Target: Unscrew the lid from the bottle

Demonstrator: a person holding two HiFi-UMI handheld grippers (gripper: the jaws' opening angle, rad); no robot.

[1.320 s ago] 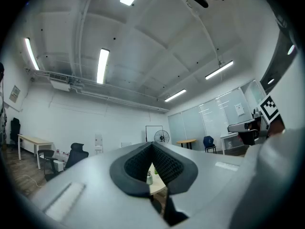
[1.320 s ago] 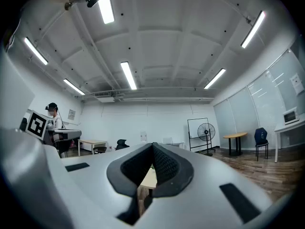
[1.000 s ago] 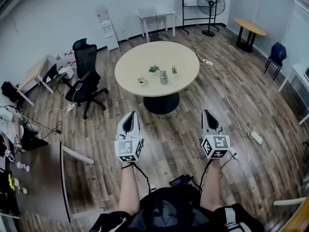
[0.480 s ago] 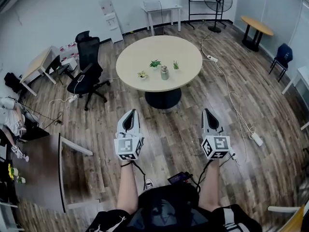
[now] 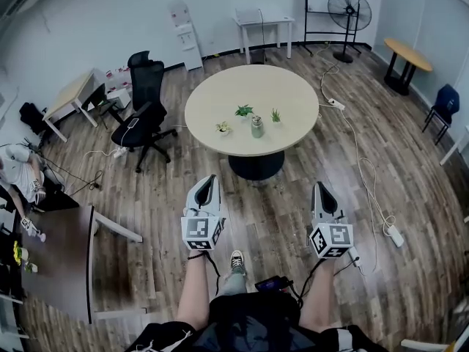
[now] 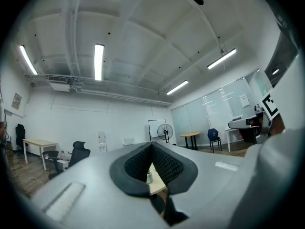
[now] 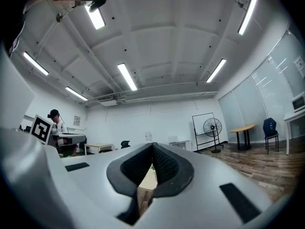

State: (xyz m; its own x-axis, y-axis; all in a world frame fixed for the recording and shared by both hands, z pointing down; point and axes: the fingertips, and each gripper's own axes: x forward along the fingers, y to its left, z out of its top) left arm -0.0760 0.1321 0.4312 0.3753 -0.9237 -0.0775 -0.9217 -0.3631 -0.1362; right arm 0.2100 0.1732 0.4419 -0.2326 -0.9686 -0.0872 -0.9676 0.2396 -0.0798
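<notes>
Bottle (image 5: pixel 257 127) stands upright on the near half of the round table (image 5: pixel 220 86), well ahead of both my grippers. Left gripper (image 5: pixel 212 177): jaws together, nothing in them. Right gripper (image 5: pixel 319 186): same, closed and empty. Both are level, side by side, pointing at the table. The left gripper view shows the bottle (image 6: pixel 149 176) just past the tips.

Room to move: open wood floor (image 5: pixel 278 204) between me and the table's near edge. Dark table (image 5: pixel 58 262) edge is near left. A cable with 2 power strips (image 5: pixel 393 235) runs down the floor on the right.

Counts:
- 1 bottle
- 3 small potted plants (image 5: pixel 244 111) close round it
- 1 black office chair (image 5: pixel 146 108) left of the table
- 1 blue chair (image 5: pixel 445 101) far right
- 1 fan (image 5: pixel 349 9) at the far wall
</notes>
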